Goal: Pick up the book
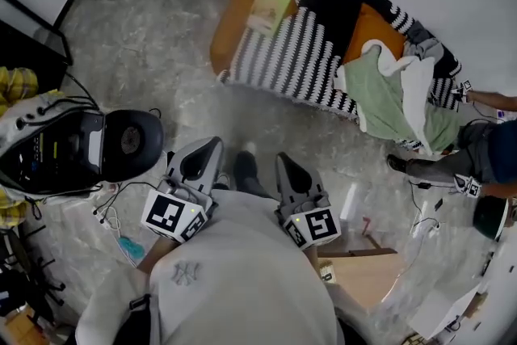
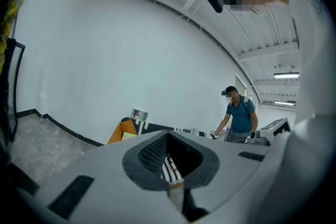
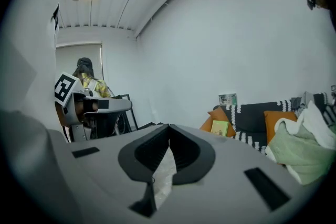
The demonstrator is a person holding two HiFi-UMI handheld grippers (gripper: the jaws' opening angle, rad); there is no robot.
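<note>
Your left gripper (image 1: pixel 212 145) and right gripper (image 1: pixel 284 160) both have jaws pressed together, pinching nothing, over bare floor (image 1: pixel 161 52). The book (image 1: pixel 271 8) lies on the sofa (image 1: pixel 291 61), against its orange cushion (image 1: pixel 230 28), well apart from both grippers. A green blanket (image 1: pixel 380 97) and a person (image 1: pixel 477 157) occupy the sofa's other end.
</note>
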